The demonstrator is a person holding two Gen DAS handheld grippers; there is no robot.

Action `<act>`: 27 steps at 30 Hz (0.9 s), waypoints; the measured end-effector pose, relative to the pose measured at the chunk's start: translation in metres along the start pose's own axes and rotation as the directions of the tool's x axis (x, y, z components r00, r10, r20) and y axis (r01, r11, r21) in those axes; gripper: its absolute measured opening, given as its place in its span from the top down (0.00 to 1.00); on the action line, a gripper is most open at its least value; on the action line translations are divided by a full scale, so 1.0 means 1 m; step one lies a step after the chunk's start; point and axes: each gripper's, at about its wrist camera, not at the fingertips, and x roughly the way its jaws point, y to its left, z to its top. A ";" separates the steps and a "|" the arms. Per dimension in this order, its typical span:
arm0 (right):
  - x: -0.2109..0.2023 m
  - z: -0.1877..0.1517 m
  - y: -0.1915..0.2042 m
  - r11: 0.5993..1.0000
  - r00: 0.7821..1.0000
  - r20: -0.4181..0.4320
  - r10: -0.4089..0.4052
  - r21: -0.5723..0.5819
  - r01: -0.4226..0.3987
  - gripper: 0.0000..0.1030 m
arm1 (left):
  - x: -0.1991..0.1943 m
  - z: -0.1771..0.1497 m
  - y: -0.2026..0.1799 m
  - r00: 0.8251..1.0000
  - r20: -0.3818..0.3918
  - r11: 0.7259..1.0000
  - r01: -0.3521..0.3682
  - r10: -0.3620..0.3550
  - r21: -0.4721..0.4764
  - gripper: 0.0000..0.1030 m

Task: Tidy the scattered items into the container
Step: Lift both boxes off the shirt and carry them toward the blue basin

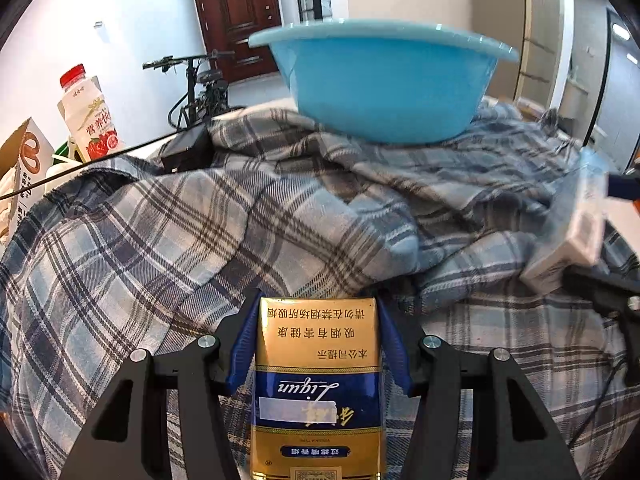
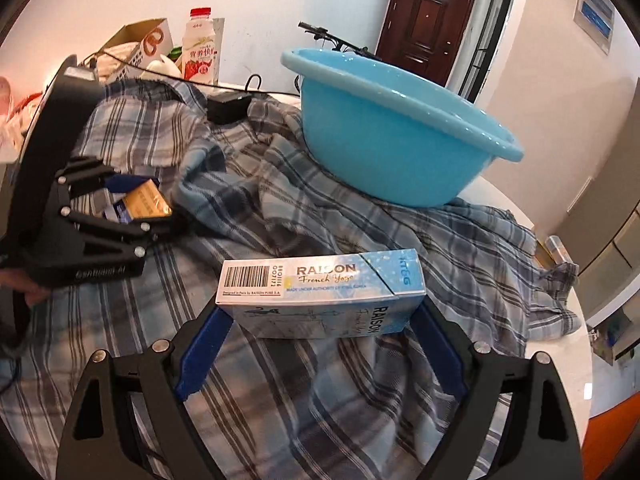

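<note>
Two packs held: one per gripper, both over the plaid cloth [image 1: 168,240].
Left gripper [image 1: 318,340]: jaws closed on the gold-and-blue pack [image 1: 318,384], blue pads pressed to its two long sides.
Gold-and-blue pack, print: cursive "Liqun" on the dark blue band, upside down to the left wrist camera; Chinese characters in red on the gold end, more in a small blue oval near the bottom; one strip on the band is blanked out white.
Right gripper [image 2: 320,328]: jaws set wide, clamped on the ends of the light blue pack [image 2: 320,292], which lies crosswise between the pads.
Light blue pack, print: "RAISON", "French Yogo" in script, barcode with digits at its left end, "KT&G" at the right end; the fine print below is too small to read in full.
Basin [image 2: 392,136]: light blue plastic, upright on the cloth, beyond both packs; its inside is not visible.
Background: milk bottle [image 2: 199,52] with red cap, strawberry picture and Chinese label; cardboard box [image 2: 140,48] with a pretzel mark; black adapter [image 2: 226,106] on the cloth; dark red door [image 1: 240,16].
</note>
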 end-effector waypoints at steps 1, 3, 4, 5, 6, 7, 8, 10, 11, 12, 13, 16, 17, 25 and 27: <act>0.000 -0.001 -0.003 1.000 1.000 -0.009 0.012 0.009 -0.012 0.14 | -0.001 0.000 -0.001 1.000 0.004 1.000 -0.003 0.003 0.003 0.44; -0.001 -0.003 -0.005 1.000 1.000 -0.014 0.020 0.013 -0.020 0.14 | -0.003 -0.001 -0.001 1.000 0.016 1.000 0.004 -0.004 0.006 0.44; -0.002 -0.004 -0.006 1.000 1.000 -0.012 0.020 0.007 -0.020 0.14 | -0.005 -0.001 -0.001 1.000 0.022 1.000 0.012 -0.012 0.004 0.44; -0.003 -0.003 -0.005 1.000 1.000 -0.010 0.021 0.000 -0.021 0.14 | -0.006 -0.001 0.000 1.000 0.028 1.000 0.013 -0.013 -0.001 0.44; -0.004 -0.003 -0.005 1.000 1.000 -0.008 0.026 -0.004 -0.026 0.14 | -0.007 -0.001 0.001 0.999 0.036 1.000 0.012 -0.012 -0.005 0.44; -0.006 -0.002 -0.006 0.999 0.999 -0.007 0.036 -0.003 -0.036 0.14 | -0.009 -0.001 0.002 0.999 0.042 1.000 0.012 -0.011 -0.007 0.44; -0.008 -0.001 -0.006 0.999 0.999 -0.004 0.046 0.001 -0.046 0.14 | -0.010 0.000 0.002 0.999 0.045 1.000 0.008 -0.008 -0.005 0.44; -0.012 0.002 -0.007 0.998 0.998 0.004 0.062 0.004 -0.062 0.14 | -0.014 0.000 0.000 0.999 0.041 1.000 0.003 -0.004 0.007 0.45; -0.013 0.003 -0.007 0.998 0.998 0.008 0.064 -0.001 -0.064 0.14 | -0.017 -0.001 -0.001 0.999 0.039 1.000 0.006 -0.007 0.012 0.45; -0.014 0.003 -0.007 0.998 0.998 0.014 0.062 -0.008 -0.062 0.14 | -0.021 -0.001 -0.003 0.999 0.037 1.000 0.011 -0.012 0.017 0.45; -0.015 0.003 -0.007 0.998 0.998 0.019 0.059 -0.013 -0.059 0.14 | -0.023 0.000 -0.004 0.999 0.033 1.000 0.014 -0.015 0.022 0.45; -0.015 0.003 -0.008 0.998 0.998 0.021 0.067 -0.019 -0.067 0.14 | -0.034 0.003 -0.009 1.000 0.021 0.999 0.017 -0.018 0.037 0.45; -0.014 0.003 -0.009 0.997 0.997 0.018 0.072 -0.016 -0.072 0.14 | -0.037 0.005 -0.011 0.999 0.018 0.999 0.031 -0.031 0.040 0.45; -0.008 0.001 -0.024 0.992 0.992 -0.013 0.124 0.040 -0.124 0.14 | -0.043 0.024 -0.030 0.998 -0.024 0.997 0.063 -0.062 0.041 0.45; -0.010 0.000 -0.028 0.992 0.993 -0.009 0.117 0.038 -0.116 0.14 | -0.043 0.029 -0.034 0.997 -0.030 0.997 0.068 -0.067 0.034 0.45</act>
